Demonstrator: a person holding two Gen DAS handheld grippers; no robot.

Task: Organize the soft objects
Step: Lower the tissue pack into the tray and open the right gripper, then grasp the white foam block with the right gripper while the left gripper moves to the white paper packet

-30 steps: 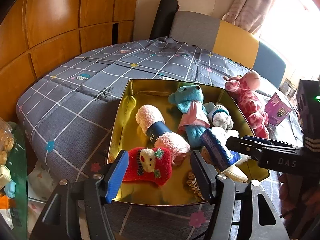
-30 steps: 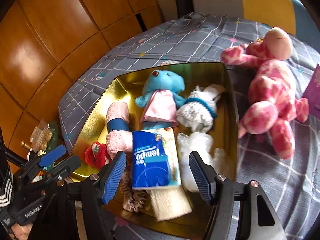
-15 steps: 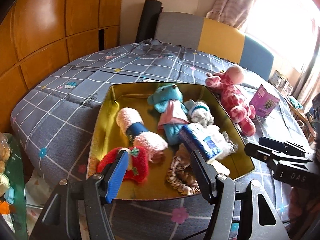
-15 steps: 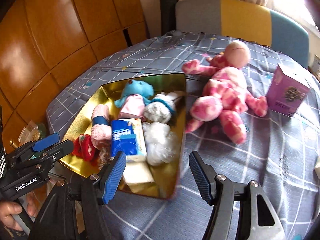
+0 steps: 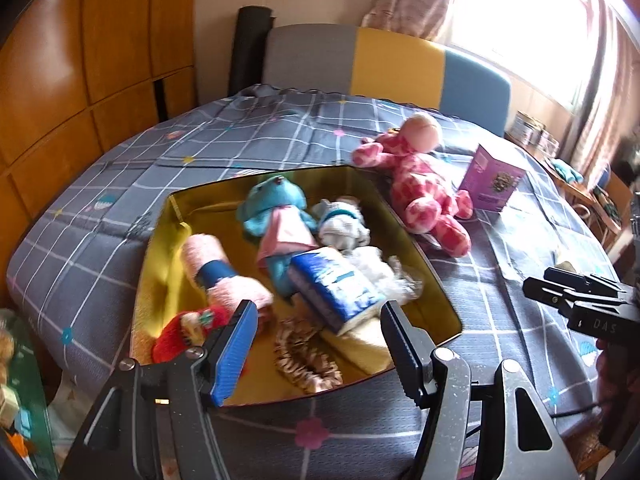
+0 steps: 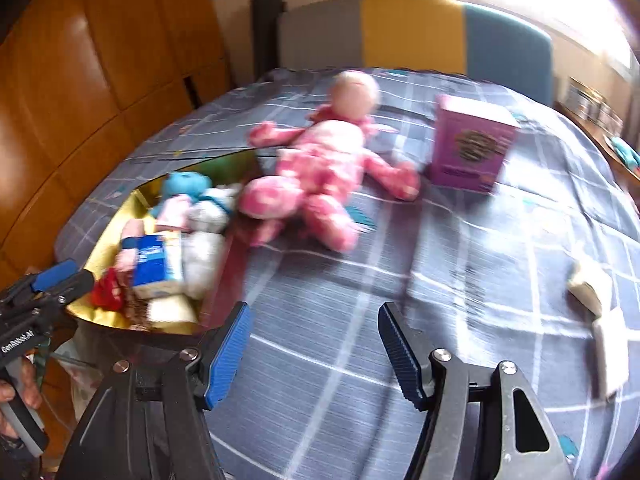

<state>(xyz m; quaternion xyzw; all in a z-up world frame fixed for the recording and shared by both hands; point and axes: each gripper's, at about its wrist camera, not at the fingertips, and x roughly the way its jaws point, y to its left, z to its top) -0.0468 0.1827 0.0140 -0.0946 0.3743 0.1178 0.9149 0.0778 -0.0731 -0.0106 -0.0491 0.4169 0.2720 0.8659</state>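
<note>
My left gripper hangs over the near end of the shiny gold rectangular tray, its blue-padded jaws apart with nothing between them. My right gripper is also spread wide and empty, above bare grey checked quilted cloth covering the table.

Inside the tray lie a teal plush bear in a pink dress, a small white knitted toy with a teal band, a rolled pink towel with a dark blue band, a blue tissue packet, a red Christmas sock, a leopard-print scrunchie and a crumpled white plastic bag.

The big pink spotted plush animal lies on the cloth just beside the tray's far right corner. A purple cardboard box stands upright near the plush's foot
</note>
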